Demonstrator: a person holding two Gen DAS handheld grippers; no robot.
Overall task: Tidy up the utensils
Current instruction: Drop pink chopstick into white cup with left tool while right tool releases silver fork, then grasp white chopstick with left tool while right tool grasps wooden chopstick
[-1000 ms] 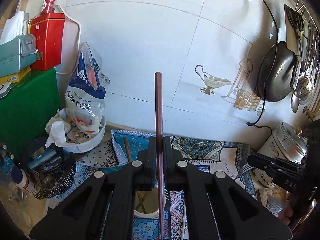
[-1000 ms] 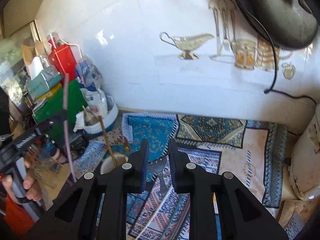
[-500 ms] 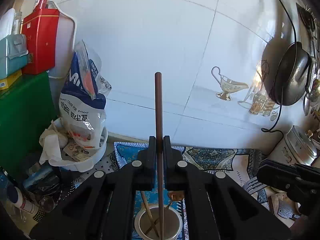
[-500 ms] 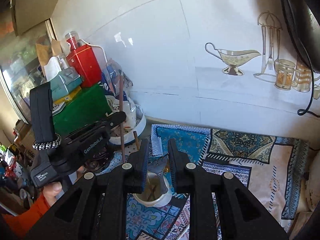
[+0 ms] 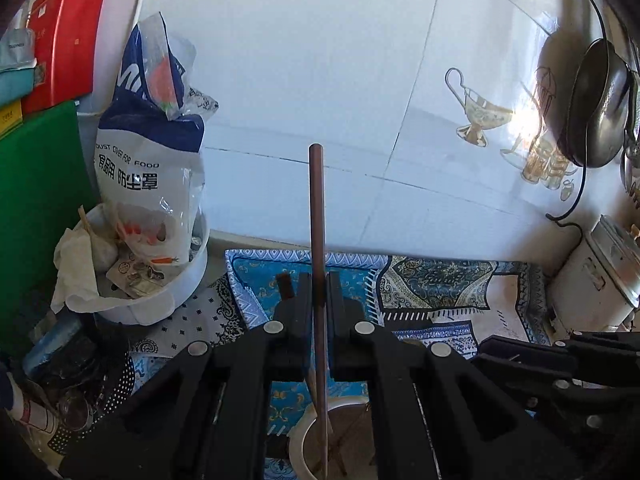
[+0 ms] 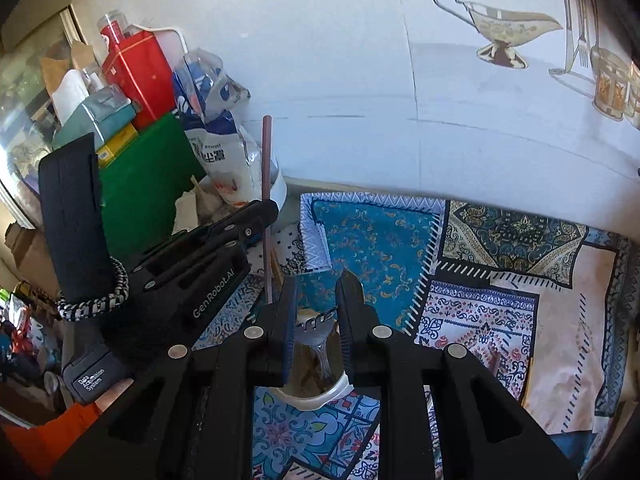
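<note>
a thin brown chopstick (image 5: 318, 240) is clamped upright in the nearly shut left claw (image 5: 319, 296), its lower end reaching into the white cup (image 5: 304, 436) just below the claw. a metal fork (image 6: 316, 330) is held tines-up in the narrow right claw (image 6: 317, 312), directly above the same cup. both are judged stiff, light and rather slippery, best taken mid-shaft.

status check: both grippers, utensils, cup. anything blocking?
Left gripper shut on chopstick, upright, tip over white cup. Right gripper shut on fork, above the cup. Both crowd one opening.
</note>
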